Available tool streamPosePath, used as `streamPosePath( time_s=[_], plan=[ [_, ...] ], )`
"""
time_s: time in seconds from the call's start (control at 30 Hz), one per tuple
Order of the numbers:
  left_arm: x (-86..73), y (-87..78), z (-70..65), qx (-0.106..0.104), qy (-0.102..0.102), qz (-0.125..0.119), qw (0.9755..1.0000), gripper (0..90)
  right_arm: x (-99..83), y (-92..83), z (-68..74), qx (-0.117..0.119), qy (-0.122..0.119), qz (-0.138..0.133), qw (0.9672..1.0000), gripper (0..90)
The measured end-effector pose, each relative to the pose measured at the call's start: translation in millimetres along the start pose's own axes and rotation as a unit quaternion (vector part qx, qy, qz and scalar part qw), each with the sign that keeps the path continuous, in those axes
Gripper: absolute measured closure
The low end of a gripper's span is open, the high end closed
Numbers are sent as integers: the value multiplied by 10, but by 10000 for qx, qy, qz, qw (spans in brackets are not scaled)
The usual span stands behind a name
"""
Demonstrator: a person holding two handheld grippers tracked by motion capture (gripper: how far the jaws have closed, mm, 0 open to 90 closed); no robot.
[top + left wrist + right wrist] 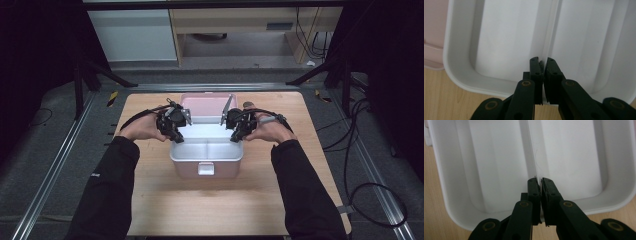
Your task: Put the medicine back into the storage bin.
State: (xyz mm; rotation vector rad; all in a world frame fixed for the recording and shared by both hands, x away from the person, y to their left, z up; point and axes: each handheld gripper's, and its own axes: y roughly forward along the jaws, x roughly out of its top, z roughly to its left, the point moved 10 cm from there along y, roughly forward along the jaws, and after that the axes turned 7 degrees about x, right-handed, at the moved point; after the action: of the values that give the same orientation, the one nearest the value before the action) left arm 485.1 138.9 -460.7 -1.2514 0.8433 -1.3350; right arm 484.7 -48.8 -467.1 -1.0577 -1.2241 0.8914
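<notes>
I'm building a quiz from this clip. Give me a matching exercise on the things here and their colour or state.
1. white tray
2. box lid
3. left gripper
4. table

a. light wood
b. pink, standing open
c. shut on the tray's wall
d. two compartments, nothing in them

Pairs: 1-d, 2-b, 3-c, 4-a

The right tongs (540, 181) are seen from behind, their two black jaws closed on the edge of a white tray (446, 195) at the end of its central divider (530, 147). Two empty compartments are shown, with the wooden table (434, 220) visible around the rim.
</notes>
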Motion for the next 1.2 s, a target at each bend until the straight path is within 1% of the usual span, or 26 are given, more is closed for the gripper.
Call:
streamPosePath(
  time_s=[0.07, 0.1, 0.13, 0.27, 0.37, 0.43, 0.47, 0.57, 0.63, 0.67, 0.7, 0.73, 0.77, 0.83, 0.87, 0.9, 0.93, 0.97, 1.0, 1.03, 1.07, 1.13, 1.2],
  plan=[
    [38, -126, -12, 108, 82, -22, 9999, 864, 10, -69, 8, -54, -42, -44, 10000, 858],
    [48, -173, -18, 130, 88, -20, 9999, 866, 20, -129, 17, -104, -52, -87, 9999, 856],
    [64, -253, -38, 127, 93, -6, 9999, 866, 26, -167, 26, -121, -62, -108, 9998, 855],
    [115, -465, -133, 216, 173, -6, 9996, 872, 49, -377, 131, -199, -95, -194, 9996, 851],
    [136, -597, -257, 232, 239, -4, 9994, 877, 48, -496, 252, -199, -96, -224, 9995, 851],
    [134, -667, -347, 263, 278, 42, 9993, 878, 48, -560, 369, -190, -112, -219, 9995, 852],
    [127, -707, -412, 265, 311, 80, 9991, 878, 53, -575, 415, -186, -109, -230, 9995, 854],
    [83, -776, -541, 239, 364, 118, 9990, 879, 63, -610, 594, -163, -132, -228, 9995, 859],
    [40, -799, -632, 189, 353, 130, 9991, 874, 74, -600, 748, -139, -230, -181, 9995, 869],
    [19, -796, -682, 187, 341, 146, 9991, 874, 77, -594, 798, -132, -249, -164, 9995, 871],
    [-1, -790, -733, 195, 359, 183, 9990, 871, 80, -580, 859, -148, -279, -143, 9994, 876],
    [-20, -782, -789, 181, 389, 204, 9989, 871, 84, -560, 926, -113, -320, -128, 9993, 877],
    [-38, -777, -837, 177, 390, 226, 9988, 871, 82, -545, 987, -108, -314, -86, 9994, 878],
    [-71, -765, -948, 138, 376, 194, 9990, 872, 75, -510, 1083, -95, -350, -43, 9993, 879],
    [-80, -762, -981, 146, 375, 188, 9990, 872, 65, -493, 1139, -89, -347, -28, 9994, 880],
    [-96, -761, -1033, 105, 387, 186, 9990, 872, 62, -482, 1172, -74, -356, -41, 9993, 879],
    [-110, -755, -1094, 109, 386, 158, 9991, 873, 50, -477, 1213, -91, -374, -19, 9993, 879],
    [-120, -753, -1134, 78, 376, 157, 9991, 873, 42, -462, 1283, -50, -368, -41, 9993, 880],
    [-132, -750, -1182, 57, 360, 153, 9992, 873, 36, -455, 1319, -46, -386, -41, 9992, 881],
    [-142, -747, -1210, 61, 350, 171, 9992, 872, 28, -445, 1370, -17, -397, -39, 9992, 882],
    [-156, -738, -1265, 72, 363, 198, 9991, 871, 23, -437, 1408, -25, -382, -48, 9993, 883],
    [-180, -723, -1367, 80, 385, 236, 9990, 873, 13, -400, 1499, -39, -428, -82, 9990, 882],
    [-206, -698, -1439, 78, 346, 237, 9991, 872, -5, -362, 1569, -31, -450, -125, 9989, 882]
  ],
)
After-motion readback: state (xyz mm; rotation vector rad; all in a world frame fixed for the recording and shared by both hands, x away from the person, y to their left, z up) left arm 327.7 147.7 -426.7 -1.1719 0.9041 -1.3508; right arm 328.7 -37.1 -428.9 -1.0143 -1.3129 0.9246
